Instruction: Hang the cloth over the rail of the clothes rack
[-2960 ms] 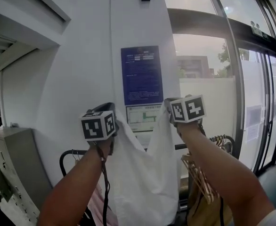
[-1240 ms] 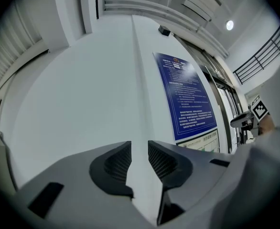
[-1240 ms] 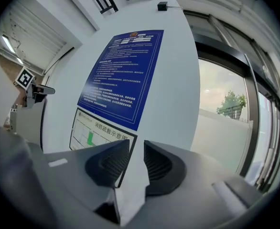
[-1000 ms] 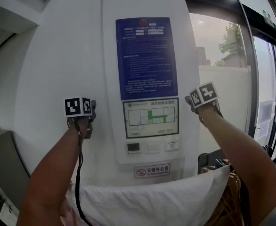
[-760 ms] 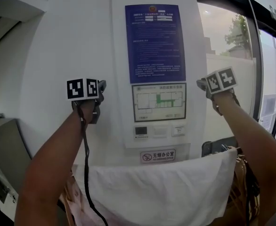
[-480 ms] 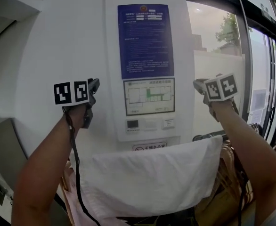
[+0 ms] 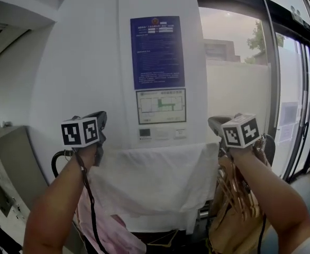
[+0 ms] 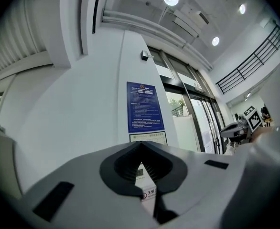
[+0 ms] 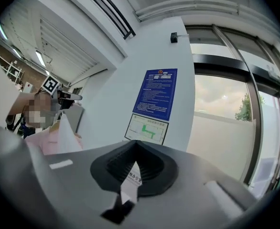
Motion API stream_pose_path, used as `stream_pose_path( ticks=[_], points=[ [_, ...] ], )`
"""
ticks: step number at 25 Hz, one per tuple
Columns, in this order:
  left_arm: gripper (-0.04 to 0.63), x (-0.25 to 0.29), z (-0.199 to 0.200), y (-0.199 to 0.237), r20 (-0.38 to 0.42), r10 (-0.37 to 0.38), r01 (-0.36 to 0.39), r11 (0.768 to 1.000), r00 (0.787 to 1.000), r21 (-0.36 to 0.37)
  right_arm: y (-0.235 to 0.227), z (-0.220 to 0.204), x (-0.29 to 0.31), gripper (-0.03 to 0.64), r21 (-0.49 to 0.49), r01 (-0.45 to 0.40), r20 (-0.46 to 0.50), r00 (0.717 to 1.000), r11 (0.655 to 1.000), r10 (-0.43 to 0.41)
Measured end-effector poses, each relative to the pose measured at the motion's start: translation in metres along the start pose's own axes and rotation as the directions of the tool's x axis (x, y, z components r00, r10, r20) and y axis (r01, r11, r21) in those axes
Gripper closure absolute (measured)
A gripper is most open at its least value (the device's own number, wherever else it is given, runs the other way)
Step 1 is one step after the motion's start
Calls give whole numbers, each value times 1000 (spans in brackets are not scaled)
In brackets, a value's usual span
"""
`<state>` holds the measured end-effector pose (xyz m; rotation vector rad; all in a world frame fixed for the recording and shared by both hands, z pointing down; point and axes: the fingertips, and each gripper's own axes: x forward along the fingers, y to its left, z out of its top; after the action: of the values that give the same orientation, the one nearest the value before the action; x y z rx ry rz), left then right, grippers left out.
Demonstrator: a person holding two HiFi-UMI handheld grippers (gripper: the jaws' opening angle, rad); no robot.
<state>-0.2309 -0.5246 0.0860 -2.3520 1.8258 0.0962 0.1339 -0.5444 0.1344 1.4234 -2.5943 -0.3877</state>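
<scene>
A white cloth hangs draped over the clothes rack's black rail, its fold along the top. In the head view my left gripper is just off the cloth's upper left corner. My right gripper is off its upper right corner. Both point level at the wall. The left gripper has just closed its jaws, which are shut with nothing between them. The right gripper is shut and empty too. From the right gripper view the cloth shows edge-on.
A pink garment hangs under the cloth's left side, and wooden hangers bunch at the right end of the rail. A white wall with a blue notice is right behind. There is a grey cabinet on the left and glass doors on the right.
Three seconds ago both grippers held the cloth up by its corners. Within the last second it lay over the rail, and both empty grippers came down to its top edge.
</scene>
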Motion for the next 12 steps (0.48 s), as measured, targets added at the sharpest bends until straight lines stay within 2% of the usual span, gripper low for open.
stream_pose_path(
  ticks=[3,6,10,12],
  points=[
    [591,-33,-23,-10,-19,26,-26,1000,999,10,16,-24,-26,615,-7,-2,-3,1000,1000,2],
    [591,-63,-48,-9,-29,55,-55,998,998,-14,22,-40,-52,615,12,29,30,999,1000,-30],
    [588,-94,-76,4,-27,97,-98,995,995,-29,28,-71,-65,614,154,17,28,999,988,-22],
    [585,-104,-89,10,-30,102,-103,994,994,-31,33,-87,-65,587,193,14,6,1000,981,-15]
  ],
)
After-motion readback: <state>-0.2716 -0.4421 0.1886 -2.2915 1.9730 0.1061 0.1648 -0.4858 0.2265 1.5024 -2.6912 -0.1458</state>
